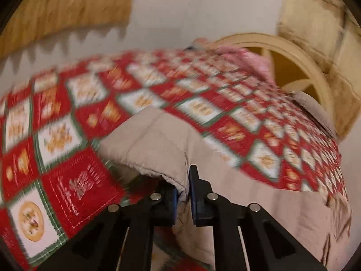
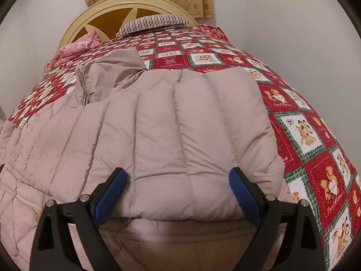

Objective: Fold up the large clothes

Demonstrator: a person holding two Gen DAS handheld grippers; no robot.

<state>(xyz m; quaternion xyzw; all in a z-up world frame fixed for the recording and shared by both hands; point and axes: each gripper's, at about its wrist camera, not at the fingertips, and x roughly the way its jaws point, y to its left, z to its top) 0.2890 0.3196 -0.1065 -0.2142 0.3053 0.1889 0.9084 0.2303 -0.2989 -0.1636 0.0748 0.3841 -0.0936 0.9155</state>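
We pinch the beige puffer jacket (image 1: pixel 158 140) edge in our left tongs (image 1: pixel 182 189) to carry the fold over (bed (image 2: pixel 315 140) beneath), while our right tongs (image 2: pixel 178 192) gape wide, steadying its folded bulk

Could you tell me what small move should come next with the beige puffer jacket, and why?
Probably close the right claw: it sits open astride a folded edge of the puffer jacket, while the left claw already pinches another edge, so both could then carry the fold across the quilt.
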